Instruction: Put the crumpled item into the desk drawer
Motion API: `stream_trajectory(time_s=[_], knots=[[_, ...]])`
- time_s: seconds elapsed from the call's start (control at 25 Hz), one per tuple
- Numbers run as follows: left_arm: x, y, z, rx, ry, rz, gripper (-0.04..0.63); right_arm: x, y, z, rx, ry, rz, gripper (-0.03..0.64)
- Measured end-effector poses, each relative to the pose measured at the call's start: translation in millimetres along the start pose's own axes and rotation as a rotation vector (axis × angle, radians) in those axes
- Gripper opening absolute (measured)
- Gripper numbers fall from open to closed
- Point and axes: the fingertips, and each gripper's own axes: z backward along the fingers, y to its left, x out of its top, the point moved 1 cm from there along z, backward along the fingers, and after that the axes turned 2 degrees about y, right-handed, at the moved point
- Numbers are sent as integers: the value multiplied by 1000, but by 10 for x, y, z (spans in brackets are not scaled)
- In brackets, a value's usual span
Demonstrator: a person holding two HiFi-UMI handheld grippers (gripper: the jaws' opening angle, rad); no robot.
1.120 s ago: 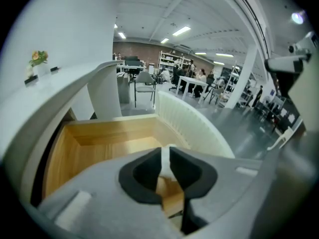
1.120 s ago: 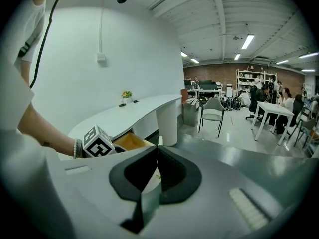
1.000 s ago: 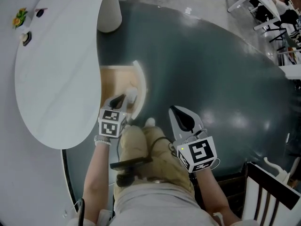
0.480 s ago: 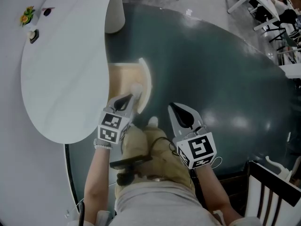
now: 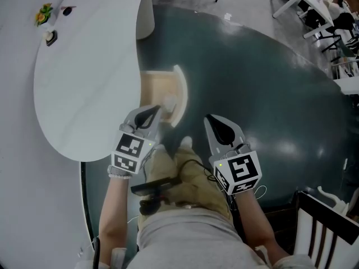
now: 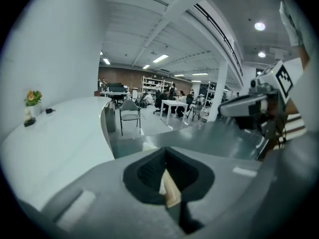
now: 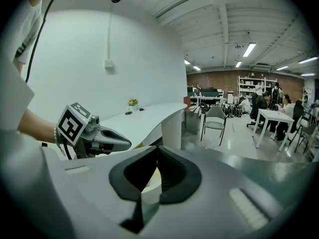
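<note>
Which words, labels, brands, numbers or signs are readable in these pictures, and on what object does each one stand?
No text can be read anywhere.
The left marker cube and the right marker cube: only black-and-white square patterns, no letters.
The small items on the white desk: too small to show any print.

The drawer (image 5: 180, 88), crumpled item (image 5: 168, 102) inside, sits just ahead of the left hand-held gripper (image 5: 150, 115); the tabletop (image 5: 84, 83) lies to its left.

Open wooden drawer (image 5: 154, 87); white crumpled item (image 5: 168, 102) seemingly inside.
</note>
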Motion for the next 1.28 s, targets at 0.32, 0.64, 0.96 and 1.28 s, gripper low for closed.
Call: stream_trajectory(time_s=[0.32,0.64,0.96,1.28], knots=[[429,14,487,63,-71,-61,-3,265,179,151,11,-41,29,5],[833,47,999,150,-182,-67,-3,502,255,341,1,-102,66,5],[891,43,1401,202,-189,-93,-3,644,341,544,-24,-149,81,5],[944,76,1720,200,-217,-78,-3,772,469,609,-20,-178,105,5]])
